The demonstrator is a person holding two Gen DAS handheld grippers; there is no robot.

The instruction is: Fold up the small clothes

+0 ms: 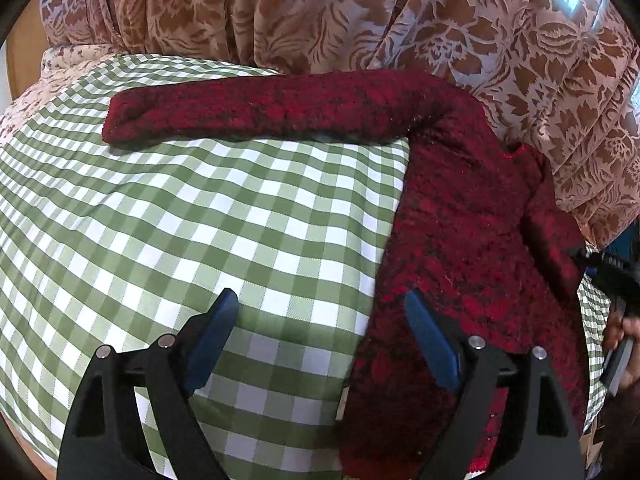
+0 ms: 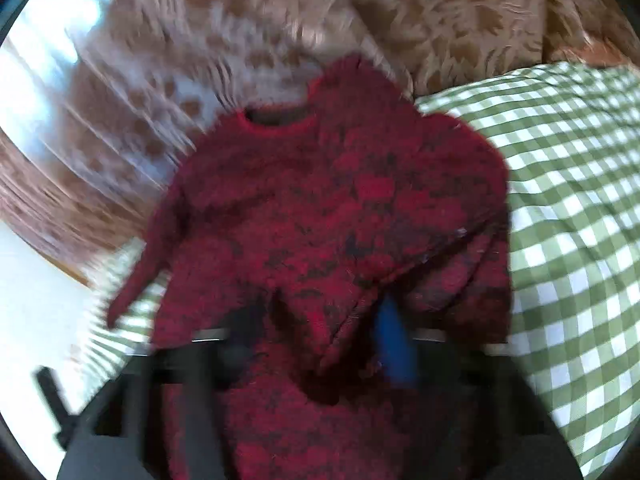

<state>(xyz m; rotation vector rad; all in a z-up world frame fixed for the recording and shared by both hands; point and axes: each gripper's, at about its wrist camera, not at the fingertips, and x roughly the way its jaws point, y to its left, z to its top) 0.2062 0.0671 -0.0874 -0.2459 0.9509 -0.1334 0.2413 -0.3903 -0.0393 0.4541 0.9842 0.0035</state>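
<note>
A small red-and-black fuzzy sweater lies on the green-checked cloth, one sleeve stretched out to the left. My left gripper hovers open at the sweater's left edge, holding nothing; one blue pad is over the cloth, the other over the knit. In the blurred right wrist view the sweater fills the middle, neckline at the top. Its lower part is bunched over my right gripper, which is shut on a fold of it. One blue pad shows; the other is hidden by fabric.
A brown floral curtain hangs right behind the table. A person's hand holds the right gripper at the right edge of the left wrist view. Checked cloth stretches left of the sweater, and a floral cloth shows at the far left.
</note>
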